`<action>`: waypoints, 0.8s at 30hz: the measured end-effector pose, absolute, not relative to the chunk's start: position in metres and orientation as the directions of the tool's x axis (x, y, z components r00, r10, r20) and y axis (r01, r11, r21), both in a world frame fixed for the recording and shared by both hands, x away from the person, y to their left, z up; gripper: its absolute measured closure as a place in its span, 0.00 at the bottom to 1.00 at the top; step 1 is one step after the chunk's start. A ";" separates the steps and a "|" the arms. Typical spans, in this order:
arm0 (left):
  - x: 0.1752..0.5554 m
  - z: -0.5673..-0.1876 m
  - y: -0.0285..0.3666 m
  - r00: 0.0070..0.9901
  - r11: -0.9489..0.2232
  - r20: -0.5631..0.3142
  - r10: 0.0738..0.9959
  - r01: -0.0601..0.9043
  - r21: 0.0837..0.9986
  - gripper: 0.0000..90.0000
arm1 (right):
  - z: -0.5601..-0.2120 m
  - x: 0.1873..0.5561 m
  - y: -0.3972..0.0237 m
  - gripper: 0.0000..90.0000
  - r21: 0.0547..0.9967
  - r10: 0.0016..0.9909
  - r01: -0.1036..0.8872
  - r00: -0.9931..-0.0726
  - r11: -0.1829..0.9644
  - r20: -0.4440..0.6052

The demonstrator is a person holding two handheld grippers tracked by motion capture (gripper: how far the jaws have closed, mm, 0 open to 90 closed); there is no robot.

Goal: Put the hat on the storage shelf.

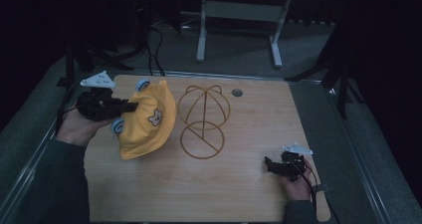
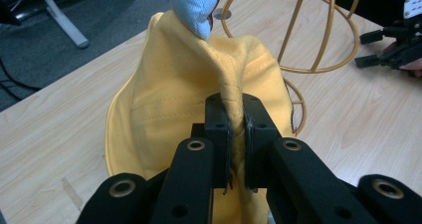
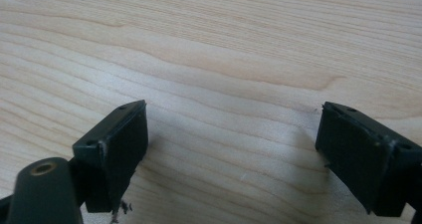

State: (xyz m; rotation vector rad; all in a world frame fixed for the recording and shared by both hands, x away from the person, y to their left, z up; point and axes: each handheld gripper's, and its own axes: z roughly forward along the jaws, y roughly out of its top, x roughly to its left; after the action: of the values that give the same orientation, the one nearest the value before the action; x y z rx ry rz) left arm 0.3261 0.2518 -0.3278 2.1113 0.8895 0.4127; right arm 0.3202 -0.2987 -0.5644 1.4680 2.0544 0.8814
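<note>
Mid-carry: left tongs (image 1: 130,106) clamped on a pinched fold of the yellow hat (image 1: 148,122), fabric squeezed flat between the pads, as seen in the left gripper view. Hat hanging from that grip, lifted off the desk (image 1: 239,184) at its upper part, with its lower edge low over the wood or perhaps brushing it; hard to tell which. Blue ear (image 2: 195,7) sticking up just beyond the pinch, bear patch on the side facing away from the left tongs.

Just past the hat, on the far side from the left tongs: a wire hat stand (image 1: 203,120), dome above a round base, empty. Hat brim close beside the stand's near hoop, not yet over it.

Right tongs (image 1: 269,165) well apart from the hat, low over bare desk, jaws spread wide with nothing between them.

Likely step: bringing the hat to the stand. Next move probably calls for lifting the hat higher than the dome, carrying it across from the left tongs' side, opening downward, then lowering over the wire. Free right tongs well placed to catch the opposite brim and spread the opening, since a single pinch leaves the crown collapsed.
</note>
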 end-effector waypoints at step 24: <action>0.320 -0.317 0.259 0.740 -0.451 0.002 0.673 0.408 0.794 0.94 | -0.564 0.320 -0.299 0.14 0.726 0.946 0.650 -0.323 0.224 -0.003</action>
State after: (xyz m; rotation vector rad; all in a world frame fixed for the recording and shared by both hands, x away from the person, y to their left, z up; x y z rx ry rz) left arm 0.3203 0.2591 -0.3173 2.1037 0.8129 0.4036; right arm 0.3202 -0.2986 -0.5644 1.4674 2.0550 0.8818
